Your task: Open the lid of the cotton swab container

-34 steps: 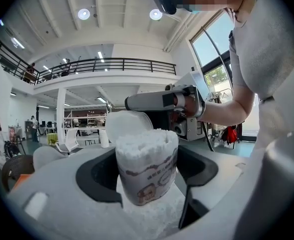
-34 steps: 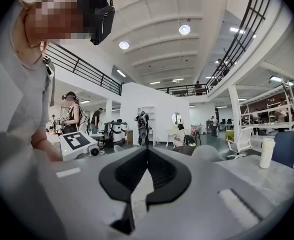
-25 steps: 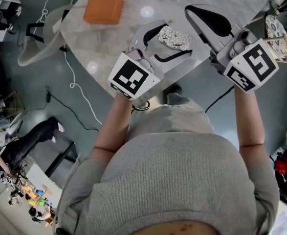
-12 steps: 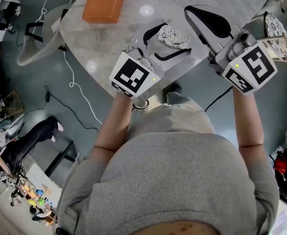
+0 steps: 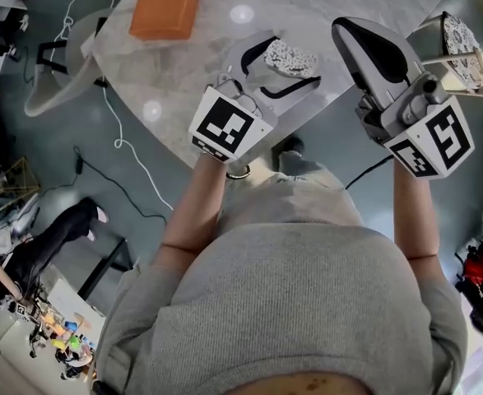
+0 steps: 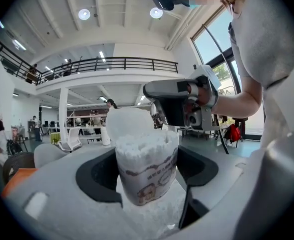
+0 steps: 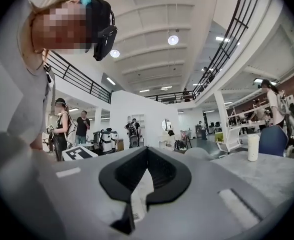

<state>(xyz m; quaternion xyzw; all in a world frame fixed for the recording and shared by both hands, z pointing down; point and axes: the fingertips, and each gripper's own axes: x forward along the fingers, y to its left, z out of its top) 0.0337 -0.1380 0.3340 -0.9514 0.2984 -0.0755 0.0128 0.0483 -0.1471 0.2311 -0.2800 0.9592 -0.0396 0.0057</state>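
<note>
The cotton swab container, a clear printed tub packed to the rim with white swabs, sits between the wide-set jaws of the left gripper, which press its sides. Behind it a round white lid seems raised off the mouth; its hinge is hidden. The right gripper has its jaws together on nothing. Below lie a pale marbled tabletop and an orange box; around, a tall hall with a railed gallery
</note>
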